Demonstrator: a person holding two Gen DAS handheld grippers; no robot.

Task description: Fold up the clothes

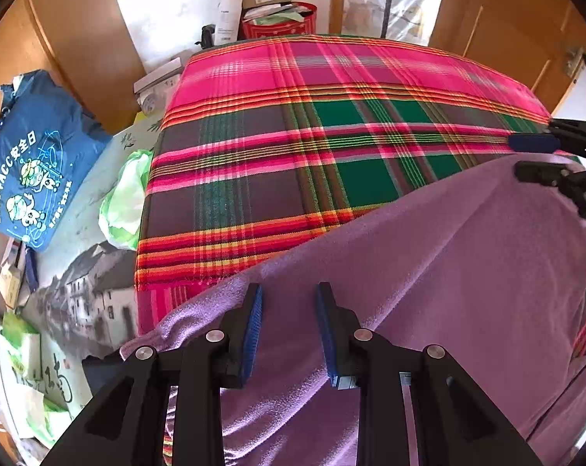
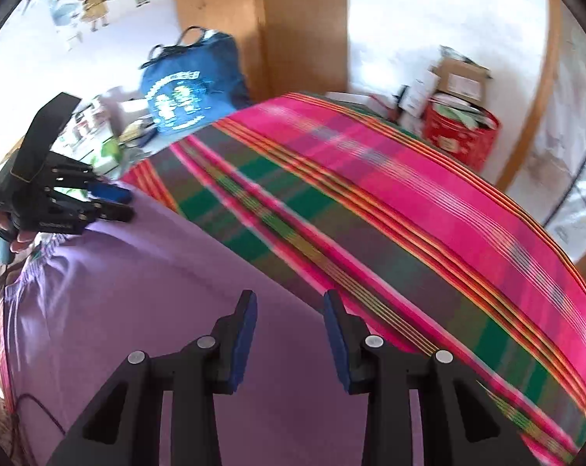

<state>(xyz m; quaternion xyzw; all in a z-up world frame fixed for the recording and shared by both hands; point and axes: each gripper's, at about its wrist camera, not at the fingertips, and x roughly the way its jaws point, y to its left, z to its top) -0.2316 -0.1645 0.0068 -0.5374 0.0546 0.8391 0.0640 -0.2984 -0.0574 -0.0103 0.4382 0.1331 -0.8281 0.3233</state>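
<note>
A purple garment (image 1: 429, 272) lies spread on a plaid-covered surface (image 1: 293, 124), filling the near part of both views. Its far edge runs as a long diagonal across the plaid, smooth and free of bunching. That straight edge could be a fold line, so 1 fold may already be in, but I cannot tell how many layers lie there. Judging by how broad the cloth is, more folding is left.

The left claw (image 1: 289, 326) hovers over the garment near its left end, pads apart, nothing between them. The right claw (image 2: 291, 334) hangs over the cloth beside the diagonal edge, also released and empty. In the left view it shows at the far right (image 1: 533, 159), just at the garment's upper corner.

Beyond the diagonal edge the plaid is bare and wide, so there is ample room to carry a flap forward or across. The left side is tighter: a blue bag (image 1: 25, 155), a green bag (image 1: 126, 202) and small clutter sit close to the plaid's left border. A red tin (image 1: 281, 19) and boxes stand past the far edge.
</note>
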